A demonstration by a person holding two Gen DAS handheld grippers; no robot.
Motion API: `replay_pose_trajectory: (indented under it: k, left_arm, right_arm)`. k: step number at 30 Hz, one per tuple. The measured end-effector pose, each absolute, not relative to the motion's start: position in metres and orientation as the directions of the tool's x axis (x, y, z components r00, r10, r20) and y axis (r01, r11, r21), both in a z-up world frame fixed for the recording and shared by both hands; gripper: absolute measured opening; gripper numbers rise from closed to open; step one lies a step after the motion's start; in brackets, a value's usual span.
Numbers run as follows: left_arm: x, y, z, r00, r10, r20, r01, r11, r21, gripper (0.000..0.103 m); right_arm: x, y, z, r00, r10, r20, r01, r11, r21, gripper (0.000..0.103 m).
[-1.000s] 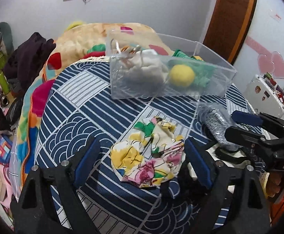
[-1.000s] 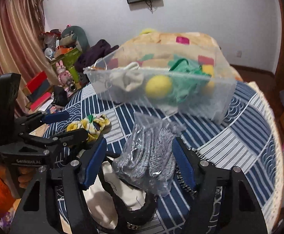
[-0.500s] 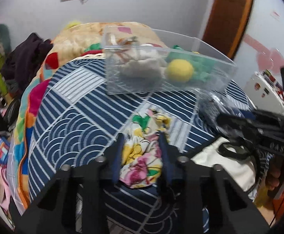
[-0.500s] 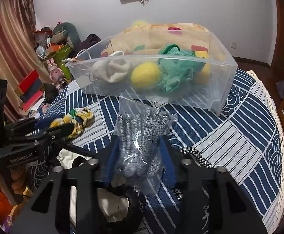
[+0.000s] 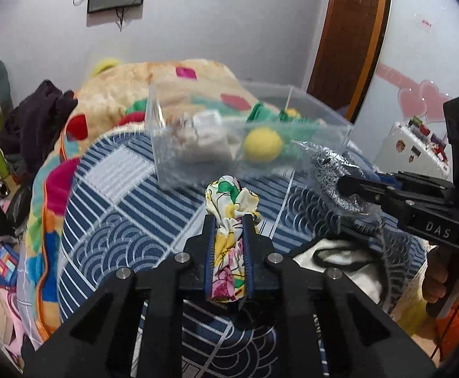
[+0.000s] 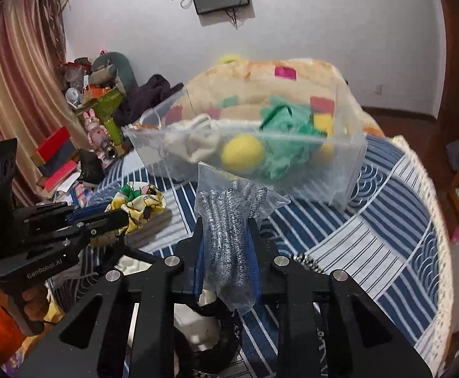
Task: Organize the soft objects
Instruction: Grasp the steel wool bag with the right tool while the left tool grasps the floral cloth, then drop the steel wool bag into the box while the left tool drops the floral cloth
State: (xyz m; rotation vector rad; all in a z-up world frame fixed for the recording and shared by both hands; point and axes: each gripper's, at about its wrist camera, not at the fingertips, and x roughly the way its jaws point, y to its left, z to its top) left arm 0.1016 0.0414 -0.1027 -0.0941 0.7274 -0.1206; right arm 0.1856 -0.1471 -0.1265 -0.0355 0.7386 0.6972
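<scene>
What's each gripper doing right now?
Left gripper: shut on the floral fabric bundle.
Right gripper: shut on the clear bag of grey knit gloves.

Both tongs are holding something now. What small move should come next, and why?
Probably carry both items forward over the clear box and let go. The left tongs are shut on the flowered cloth, the right tongs on the bag of grey gloves, and both look lifted. The box, just ahead, already holds a yellow ball and a green cloth.
</scene>
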Motion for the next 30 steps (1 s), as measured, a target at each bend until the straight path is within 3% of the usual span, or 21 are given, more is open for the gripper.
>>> replay_pose_trajectory:
  k: [15, 22, 30]
  left_arm:
    - [0.116, 0.033, -0.041, 0.853, -0.112, -0.509, 0.080, 0.993, -0.084, 0.015]
    - [0.148, 0.034, -0.035, 0.844, -0.154, -0.514, 0.095, 0.986, -0.140, 0.015]
    - [0.182, 0.034, -0.048, 0.831, -0.120, -0.543, 0.066, 0.991, -0.119, 0.015]
  right_arm:
    - [0.192, -0.147, -0.066, 0.668, 0.568, -0.480, -0.586, 0.800, 0.129, 0.021]
    - [0.207, -0.142, -0.053, 0.705, 0.550, -0.449, -0.565, 0.817, 0.113, 0.021]
    - [0.227, -0.134, -0.060, 0.715, 0.501, -0.488, -0.545, 0.836, 0.060, 0.021]
